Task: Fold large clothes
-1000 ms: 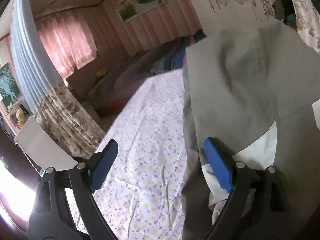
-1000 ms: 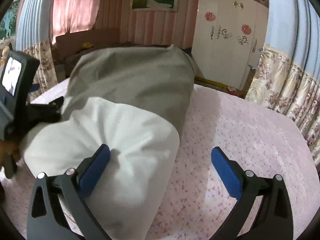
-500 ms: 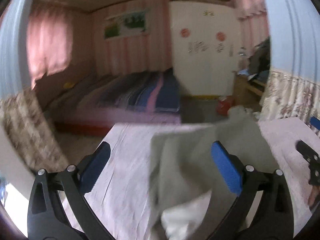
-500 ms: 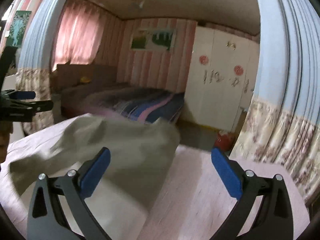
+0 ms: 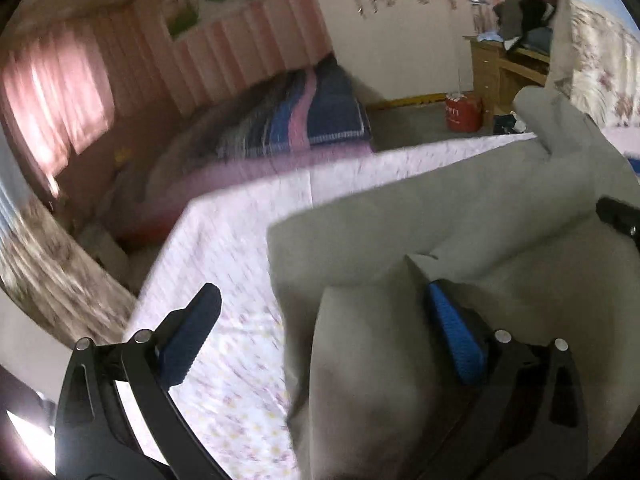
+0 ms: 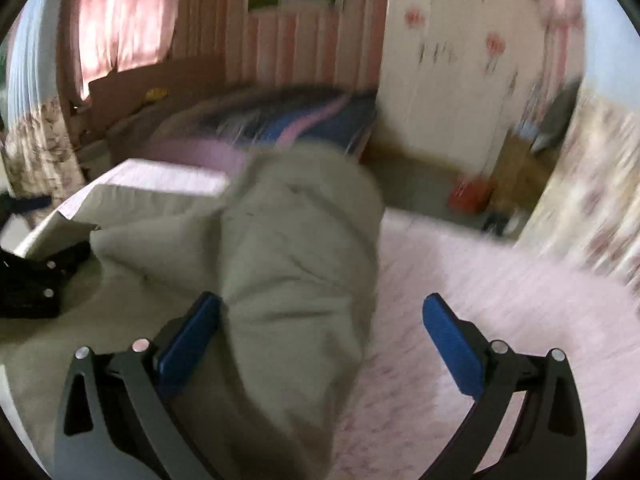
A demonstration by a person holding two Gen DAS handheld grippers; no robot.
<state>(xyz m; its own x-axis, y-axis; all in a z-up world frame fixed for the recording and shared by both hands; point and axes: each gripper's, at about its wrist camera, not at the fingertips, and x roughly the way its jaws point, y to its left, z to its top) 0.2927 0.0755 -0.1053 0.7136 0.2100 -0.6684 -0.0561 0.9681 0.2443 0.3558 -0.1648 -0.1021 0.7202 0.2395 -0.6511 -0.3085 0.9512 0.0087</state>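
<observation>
Both wide-open tools have swung back down over the grey-green fabric garment (image 5: pixel 460 216), which a second ago bulged up against the lenses and now lies on the floral pink bedsheet (image 5: pixel 224 248). The left gripper (image 5: pixel 320 332), jaws just widened, and the right gripper (image 6: pixel 320 336) straddle folds at lower centre without pinching. Likely one fold is laid; new grips come next.

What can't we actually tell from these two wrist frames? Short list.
- Left wrist view: the grey garment runs off the right and bottom edges; its type and full shape stay unknown.
- Left gripper: a fold covers the base of the right pad, so fabric contact is unclear.
- Right wrist view: motion blur smears the garment and floral sheet; creases unreadable.
- Right gripper: jaws wide, but cloth bulges between them, hiding what lies beneath.
</observation>
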